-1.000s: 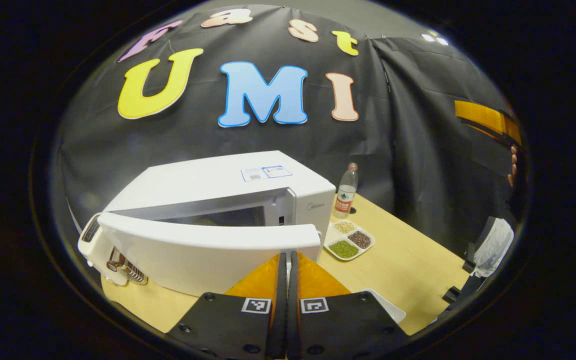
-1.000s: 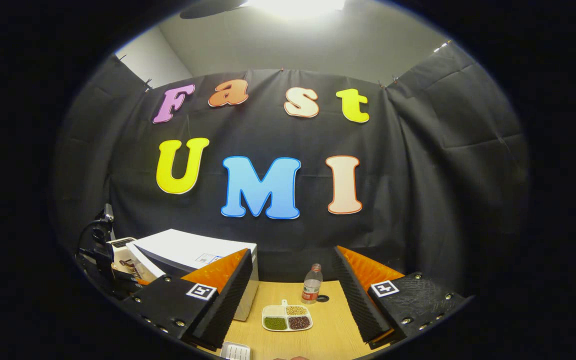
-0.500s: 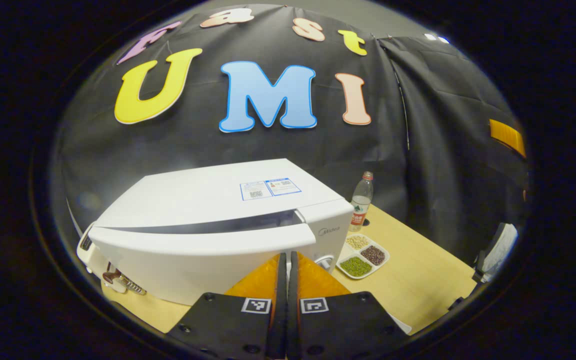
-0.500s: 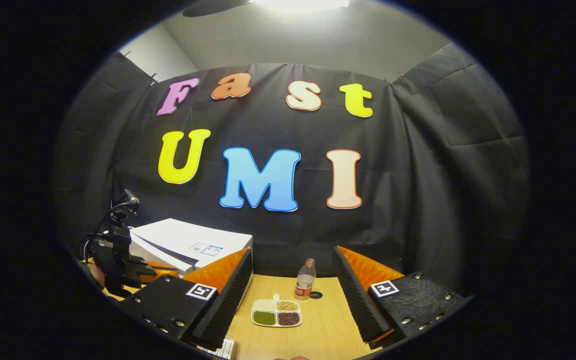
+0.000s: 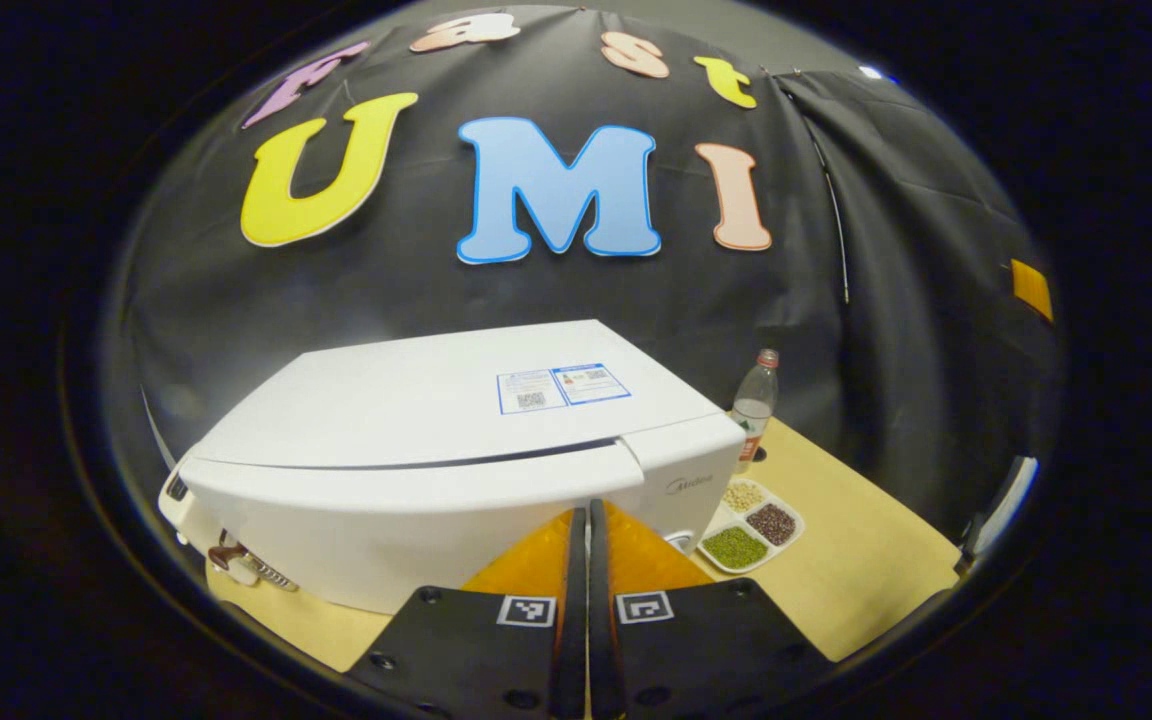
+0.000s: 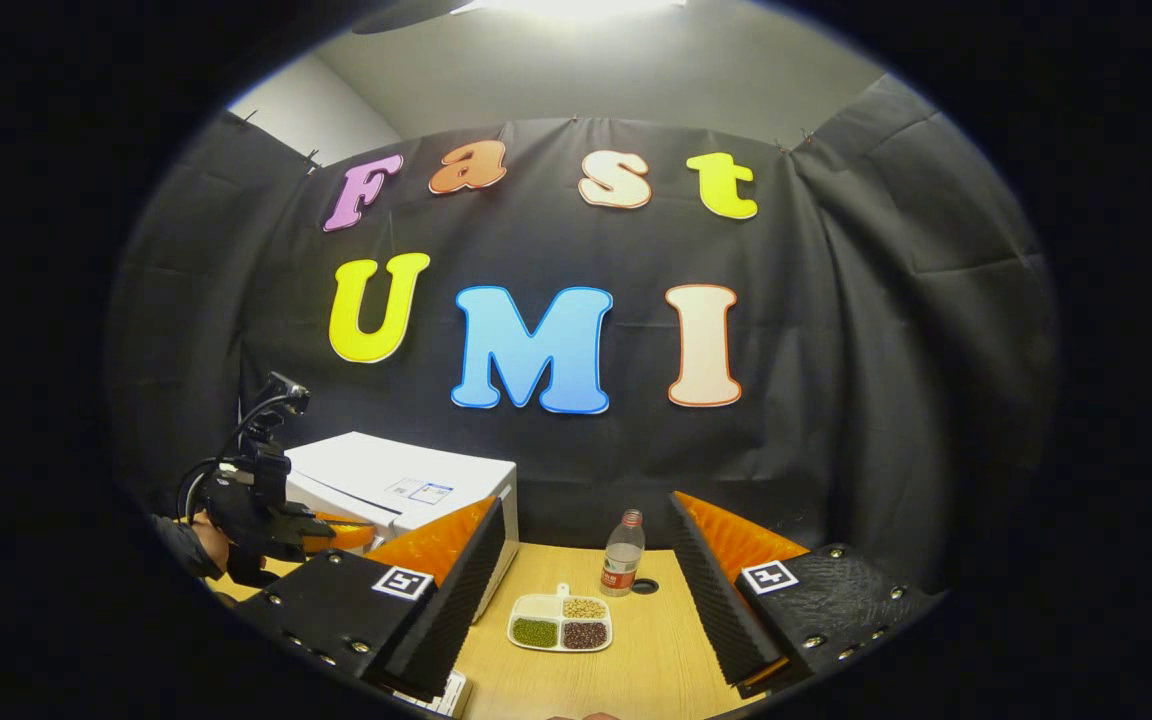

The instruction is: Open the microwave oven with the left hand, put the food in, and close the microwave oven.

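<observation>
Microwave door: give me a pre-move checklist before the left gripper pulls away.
1. Microwave door flush with the body: cannot tell; a thin dark seam runs along its top edge.
2. Left gripper fingers together, tips at the door: ok.
3. Food inside: cannot tell; the cavity is hidden.
4. Divided tray on the table, outside the oven: not ok if it is the food.
5. Right gripper open, holding nothing: ok.
6. Water bottle upright, apart from the microwave: ok.

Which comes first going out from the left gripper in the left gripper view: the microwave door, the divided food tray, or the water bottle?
1. Microwave door: directly ahead of the shut left gripper, at its fingertips.
2. Divided food tray: on the table, off to the right, past the microwave's front corner.
3. Water bottle: behind the tray, near the black cloth wall.
</observation>
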Available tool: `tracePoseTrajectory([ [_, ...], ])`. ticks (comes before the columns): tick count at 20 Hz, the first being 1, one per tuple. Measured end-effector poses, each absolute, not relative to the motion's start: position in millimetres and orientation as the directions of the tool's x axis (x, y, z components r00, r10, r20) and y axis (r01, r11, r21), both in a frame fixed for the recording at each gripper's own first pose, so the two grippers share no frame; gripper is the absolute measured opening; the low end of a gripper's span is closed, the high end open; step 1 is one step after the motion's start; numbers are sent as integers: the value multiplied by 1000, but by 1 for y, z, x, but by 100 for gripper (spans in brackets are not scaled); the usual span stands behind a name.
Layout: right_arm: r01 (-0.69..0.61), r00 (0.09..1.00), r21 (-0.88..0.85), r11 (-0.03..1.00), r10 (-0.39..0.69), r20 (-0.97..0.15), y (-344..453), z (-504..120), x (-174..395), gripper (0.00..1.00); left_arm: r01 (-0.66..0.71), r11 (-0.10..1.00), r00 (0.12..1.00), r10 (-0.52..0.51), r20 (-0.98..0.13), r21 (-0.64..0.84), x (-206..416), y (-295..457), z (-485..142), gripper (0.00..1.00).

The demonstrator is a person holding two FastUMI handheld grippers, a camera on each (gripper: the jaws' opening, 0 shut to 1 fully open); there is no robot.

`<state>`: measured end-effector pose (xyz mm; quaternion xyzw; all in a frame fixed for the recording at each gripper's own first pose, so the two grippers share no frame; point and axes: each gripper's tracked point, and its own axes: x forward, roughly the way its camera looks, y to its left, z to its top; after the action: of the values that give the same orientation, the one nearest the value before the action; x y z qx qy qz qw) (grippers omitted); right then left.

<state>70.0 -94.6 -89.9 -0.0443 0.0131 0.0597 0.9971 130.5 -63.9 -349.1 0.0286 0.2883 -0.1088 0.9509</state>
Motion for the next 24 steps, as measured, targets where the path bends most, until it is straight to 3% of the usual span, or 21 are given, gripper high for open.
tracePoseTrajectory([
  [6,-81,996,-62,995,79,-38,-89,-89,52,96,225,974,821,-190,-539,-1,139,-60,-337,7],
  [11,-37,999,-57,998,35,-27,-70,-72,35,96,213,977,900,-187,-394,24,114,-36,-234,8],
  [14,-48,999,-45,998,48,2,-43,-47,26,96,144,988,958,-124,-260,57,78,4,-143,7],
  [15,-60,998,-36,998,61,9,-30,-38,24,96,115,991,972,-99,-214,64,66,18,-109,14],
  [16,-68,998,-33,997,68,8,-19,-31,21,100,90,994,982,-78,-171,68,55,29,-89,40],
  [18,-57,998,-32,998,57,9,-6,-20,15,96,60,996,991,-52,-121,67,22,44,-51,94],
  [24,-70,996,-18,997,70,48,39,0,-14,96,48,998,995,-45,-92,34,-42,75,-10,97],
])
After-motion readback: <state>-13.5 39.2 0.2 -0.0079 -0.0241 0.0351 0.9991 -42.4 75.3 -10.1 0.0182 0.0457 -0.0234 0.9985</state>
